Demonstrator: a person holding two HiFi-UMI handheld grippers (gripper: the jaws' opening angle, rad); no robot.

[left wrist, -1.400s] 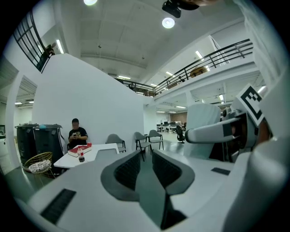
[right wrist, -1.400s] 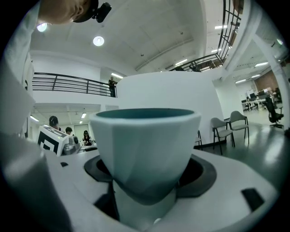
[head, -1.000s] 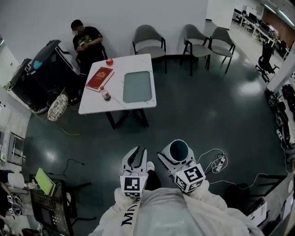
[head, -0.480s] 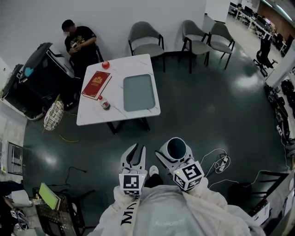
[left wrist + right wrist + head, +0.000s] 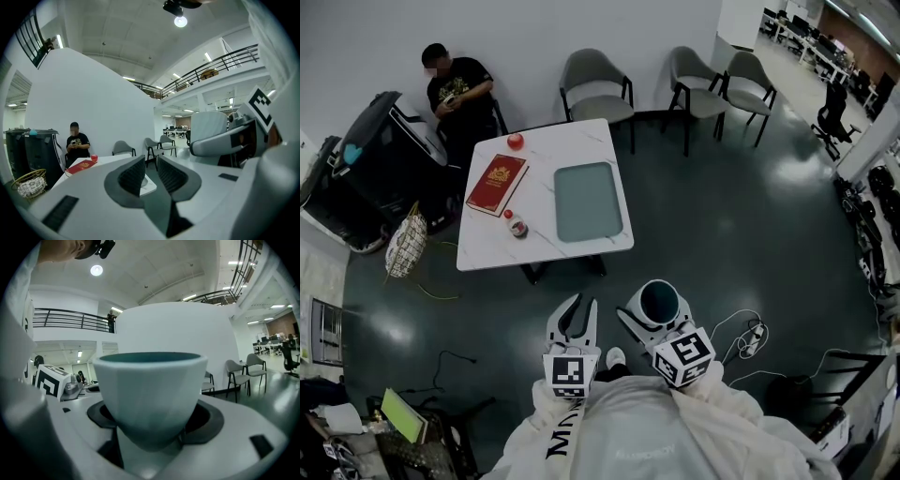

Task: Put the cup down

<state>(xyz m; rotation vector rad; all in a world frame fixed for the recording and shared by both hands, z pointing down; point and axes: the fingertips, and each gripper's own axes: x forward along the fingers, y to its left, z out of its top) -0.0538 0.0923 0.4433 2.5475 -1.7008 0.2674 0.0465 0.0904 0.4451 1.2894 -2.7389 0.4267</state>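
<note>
A white cup (image 5: pixel 660 303) with a dark teal inside sits upright between the jaws of my right gripper (image 5: pixel 659 315), held low in front of the person's body above the dark floor. In the right gripper view the cup (image 5: pixel 152 390) fills the middle, and the right gripper (image 5: pixel 152 430) is shut on its lower part. My left gripper (image 5: pixel 577 314) hangs beside it on the left, its jaws a little apart with nothing between them; the left gripper (image 5: pixel 151 164) points towards the white table (image 5: pixel 101 161). The table (image 5: pixel 487 239) stands some way ahead.
On the table lie a grey tray (image 5: pixel 589 202), a red book (image 5: pixel 497 183), a red apple (image 5: pixel 516 142) and a small bottle (image 5: pixel 517 227). A seated person (image 5: pixel 455 84) is behind it, with grey chairs (image 5: pixel 595 89) along the wall. A cable and power strip (image 5: pixel 748 330) lie on the floor.
The table and room have shifted right and nearer in the head view. Both grippers keep their places before the body, and the cup stays in the right one.
</note>
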